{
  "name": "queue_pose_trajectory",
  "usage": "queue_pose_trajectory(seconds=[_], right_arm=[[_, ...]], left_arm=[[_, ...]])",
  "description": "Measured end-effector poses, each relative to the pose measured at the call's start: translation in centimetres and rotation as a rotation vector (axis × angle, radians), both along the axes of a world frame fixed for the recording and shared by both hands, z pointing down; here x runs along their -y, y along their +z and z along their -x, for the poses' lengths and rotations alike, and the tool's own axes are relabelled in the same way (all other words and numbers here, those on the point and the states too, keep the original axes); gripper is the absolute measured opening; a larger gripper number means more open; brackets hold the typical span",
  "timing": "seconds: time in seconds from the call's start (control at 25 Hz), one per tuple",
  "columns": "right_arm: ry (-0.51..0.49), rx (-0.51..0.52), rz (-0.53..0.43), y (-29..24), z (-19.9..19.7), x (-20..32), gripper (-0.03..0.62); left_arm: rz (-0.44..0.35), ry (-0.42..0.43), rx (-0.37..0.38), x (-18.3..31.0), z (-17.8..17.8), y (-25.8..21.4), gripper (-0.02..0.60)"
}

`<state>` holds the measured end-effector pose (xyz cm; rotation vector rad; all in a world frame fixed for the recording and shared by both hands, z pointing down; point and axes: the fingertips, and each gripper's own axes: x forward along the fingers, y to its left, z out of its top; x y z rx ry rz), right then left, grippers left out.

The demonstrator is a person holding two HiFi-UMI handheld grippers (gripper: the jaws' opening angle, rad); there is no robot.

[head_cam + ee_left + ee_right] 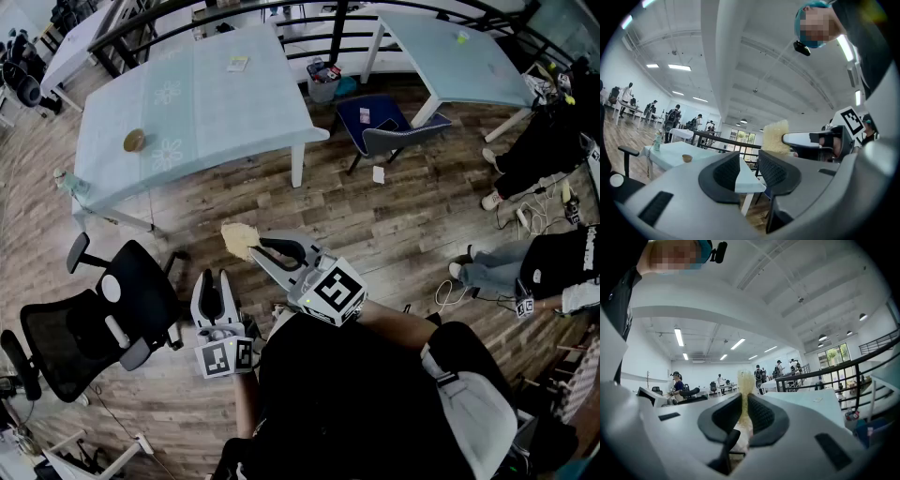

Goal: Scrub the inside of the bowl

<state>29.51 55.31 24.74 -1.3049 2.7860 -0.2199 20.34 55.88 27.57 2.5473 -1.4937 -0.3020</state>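
Observation:
A small brown bowl (134, 141) stands on the pale blue table (216, 103) well ahead of me, far from both grippers; in the left gripper view the bowl (686, 158) shows small on the table's left part. My right gripper (251, 246) is held over the wooden floor, shut on a yellowish sponge (237, 239) that sticks out past its tips. The right gripper view shows the sponge (745, 385) pinched between the jaws. My left gripper (214, 276) hangs lower left of it, jaws slightly apart with nothing between them (749, 171). From that view the sponge (776, 137) shows to the right.
A black office chair (84, 328) stands at my left, a blue chair (380, 127) and a bin (322, 80) beyond the table's right end. A second table (450, 56) is at the back right. A bottle (70, 183) sits on the near table corner. People sit at the right (553, 262).

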Motion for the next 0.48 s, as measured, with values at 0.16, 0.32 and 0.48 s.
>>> queue_pose_trajectory(seconds=[0.16, 0.32, 0.48], right_arm=[[0.013, -0.007, 0.025, 0.4, 0.7, -1.6, 0.046], [0.04, -0.011, 0.035, 0.5, 1.5, -2.0, 0.046], [0.026, -0.02, 0.039, 1.0, 3.5, -2.4, 0.046]], left_arm=[[0.022, 0.004, 0.041, -1.1, 1.1, 0.5, 0.132], [0.027, 0.031, 0.073, -1.2, 2.0, 0.7, 0.112], [0.009, 0.039, 0.067, -1.7, 3.8, 0.6, 0.109]])
